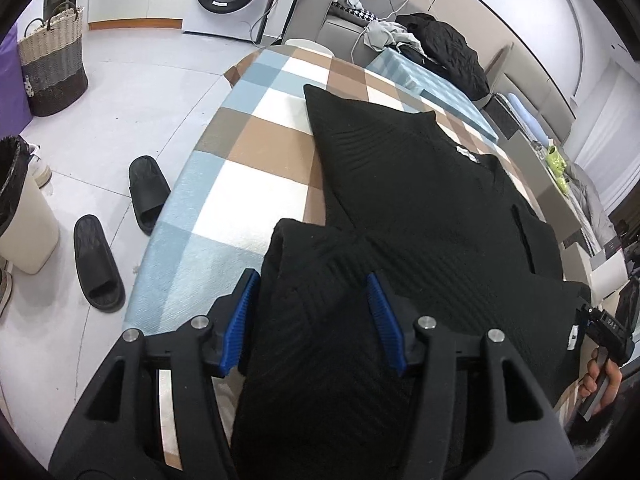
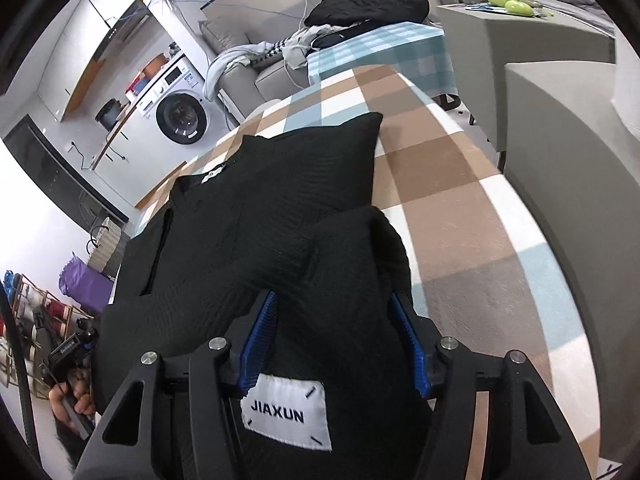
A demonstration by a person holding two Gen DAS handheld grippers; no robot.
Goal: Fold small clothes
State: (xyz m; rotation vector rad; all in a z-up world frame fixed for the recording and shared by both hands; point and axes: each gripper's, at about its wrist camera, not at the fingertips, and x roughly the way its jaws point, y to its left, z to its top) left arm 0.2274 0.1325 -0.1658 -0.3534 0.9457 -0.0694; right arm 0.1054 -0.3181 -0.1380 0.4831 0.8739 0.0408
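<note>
risk: both jaws half open, gripping nothing; black top hem bunched between left gripper and right gripper pads, may drag and unfold on retreat.

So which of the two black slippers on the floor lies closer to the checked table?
The upper slipper in the left wrist view: its toe end almost meets the table edge. The other slipper lies further out, nearer the white bin.

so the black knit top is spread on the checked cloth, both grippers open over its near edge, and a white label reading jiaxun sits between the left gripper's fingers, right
Nearly. The white JIAXUN label sits between the fingers of the right gripper, not the left gripper, as the right wrist view shows. The rest holds: the black knit top lies on the checked cloth, both grippers open.
</note>
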